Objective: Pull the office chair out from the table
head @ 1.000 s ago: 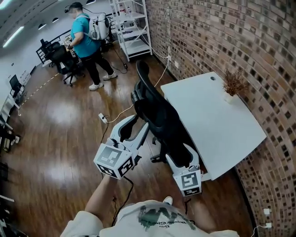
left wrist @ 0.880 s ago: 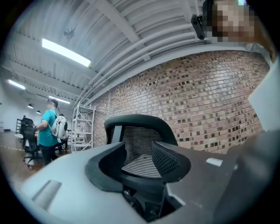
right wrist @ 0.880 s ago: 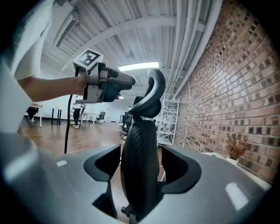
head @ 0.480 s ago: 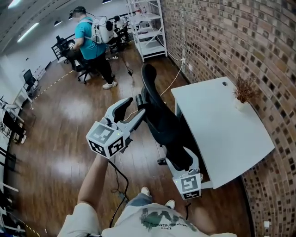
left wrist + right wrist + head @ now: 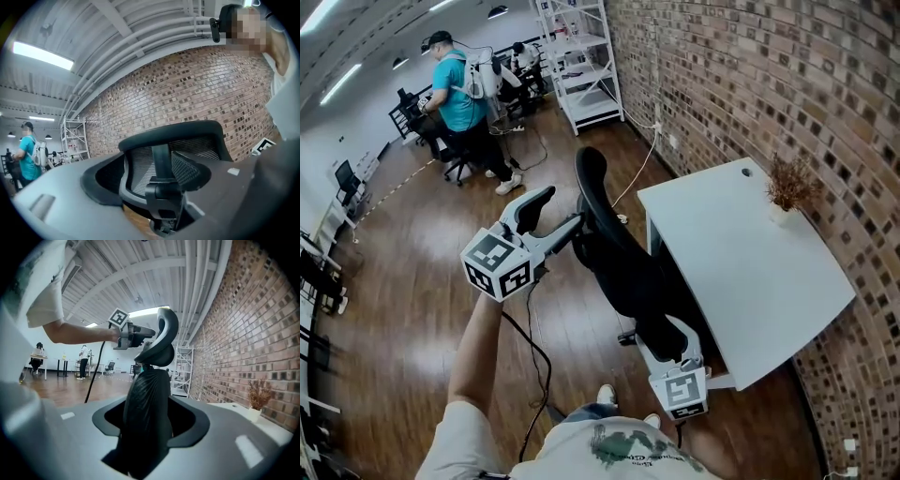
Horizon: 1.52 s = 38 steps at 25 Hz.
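The black office chair (image 5: pixel 619 253) stands at the white table (image 5: pixel 741 262), its seat under the table's edge. My left gripper (image 5: pixel 555 211) hovers just left of the chair's upper back, and its jaws have just been opening. They stand wide and empty. In the left gripper view the mesh back and headrest (image 5: pixel 187 136) lie ahead of that gripper (image 5: pixel 159 197), apart from it. My right gripper (image 5: pixel 671 336) is low at the chair's near side. Its jaws have just been closing around the backrest's edge (image 5: pixel 145 399), with gaps showing on both sides.
A brick wall (image 5: pixel 750 84) runs behind the table, and a small dried plant (image 5: pixel 787 187) stands on it. White shelving (image 5: pixel 581 56) stands at the back. A person in a teal shirt (image 5: pixel 455 94) works near other chairs. A black cable (image 5: pixel 534 347) trails over the wooden floor.
My left gripper has lifted up and away from the chair's back, and its jaws have spread wider. The right gripper has stayed at the chair.
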Tool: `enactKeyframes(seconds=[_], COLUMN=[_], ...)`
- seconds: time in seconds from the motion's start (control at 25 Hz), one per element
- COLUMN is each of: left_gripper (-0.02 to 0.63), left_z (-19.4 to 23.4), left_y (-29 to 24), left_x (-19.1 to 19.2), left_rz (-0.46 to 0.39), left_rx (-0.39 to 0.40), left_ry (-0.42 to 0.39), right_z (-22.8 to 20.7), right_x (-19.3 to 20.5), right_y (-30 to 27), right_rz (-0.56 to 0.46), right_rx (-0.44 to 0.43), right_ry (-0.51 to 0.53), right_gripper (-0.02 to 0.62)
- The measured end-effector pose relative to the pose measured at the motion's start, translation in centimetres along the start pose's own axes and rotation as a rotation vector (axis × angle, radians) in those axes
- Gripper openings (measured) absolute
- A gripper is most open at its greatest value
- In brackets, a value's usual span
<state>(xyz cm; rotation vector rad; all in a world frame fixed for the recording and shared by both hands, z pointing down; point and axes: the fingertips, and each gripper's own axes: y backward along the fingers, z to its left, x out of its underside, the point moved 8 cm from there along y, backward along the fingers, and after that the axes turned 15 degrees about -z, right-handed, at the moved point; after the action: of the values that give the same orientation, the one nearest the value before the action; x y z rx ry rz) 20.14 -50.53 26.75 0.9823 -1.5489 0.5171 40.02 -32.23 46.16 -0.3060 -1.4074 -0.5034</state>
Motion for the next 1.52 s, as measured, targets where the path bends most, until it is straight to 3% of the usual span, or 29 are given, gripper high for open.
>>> enactKeyframes(seconds=[0.12,0.28,0.44,0.68,1.0,1.12,1.28,1.52], left_gripper=[0.319,0.318,0.316,0.318,0.291,0.217,0.16,0.13], left_z=[1.8,5.1,7.4,7.2,4.3,3.0,2.7,2.8], left_y=[-0.9,-2.4,-4.1,-6.8,-9.8,-10.4,-10.2,-9.7], left_x=[0.2,0.4,0.5,1.4,0.4,1.1,1.1,1.0], left_rz=[0.013,-0.005,0.031,0.211,0.254,0.295,0.303,0.334], left_rx=[0.02,-0.029,-0.034,0.217,0.562,0.692,0.742,0.689], left_ry=[-0.033,-0.04,-0.175,-0.656,-0.997,-1.137,-1.235,-1.262], right_z=[0.5,0.4,0.6,0.6,0.4,0.5,0.7,0.8], right_x=[0.1,0.2,-0.3,-0.8,-0.8,-1.0,-1.1,-1.0], right_y=[-0.3,-0.6,-0.7,-0.8,-1.0,-1.0,-1.1,-1.1], right_rz=[0.004,0.007,0.017,0.028,0.033,0.045,0.056,0.057], right_rx=[-0.011,-0.015,-0.02,-0.021,-0.019,-0.018,-0.02,-0.025], right_ry=[0.042,0.06,0.075,0.09,0.096,0.094,0.096,0.102], right_gripper=[0.167,0.163,0.161,0.161,0.163,0.163,0.161,0.153])
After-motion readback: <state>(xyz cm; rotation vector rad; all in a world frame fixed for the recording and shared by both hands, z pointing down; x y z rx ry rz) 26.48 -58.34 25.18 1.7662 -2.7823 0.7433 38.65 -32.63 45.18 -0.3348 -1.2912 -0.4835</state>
